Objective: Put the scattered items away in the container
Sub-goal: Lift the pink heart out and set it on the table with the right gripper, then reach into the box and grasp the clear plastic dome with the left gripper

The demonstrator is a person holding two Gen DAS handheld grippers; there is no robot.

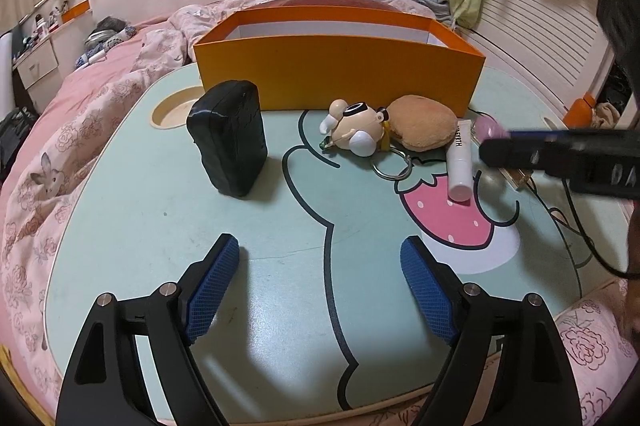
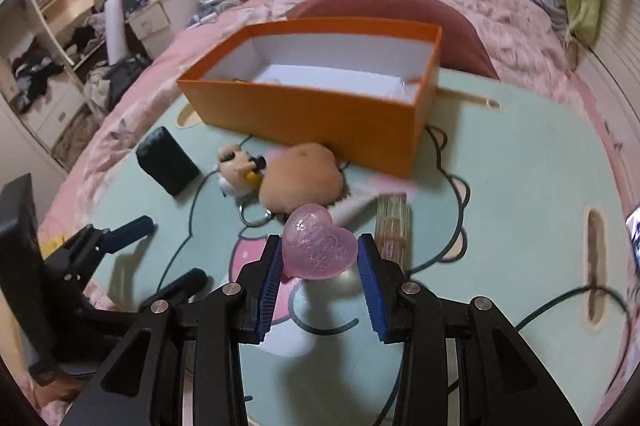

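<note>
While the right gripper (image 2: 318, 262) clamps a pink heart (image 2: 319, 244) between its blue pads above the table (image 2: 520, 185), the left gripper (image 1: 320, 290) hangs wide open and empty over bare tabletop. Orange box (image 1: 340, 77): at the table's far edge, open-topped. In front of it: black case (image 1: 228, 137), upright; toy figure (image 1: 356, 129) touching tan plush (image 1: 424, 127); white tube (image 1: 460, 161), lying flat beside the plush.
</note>
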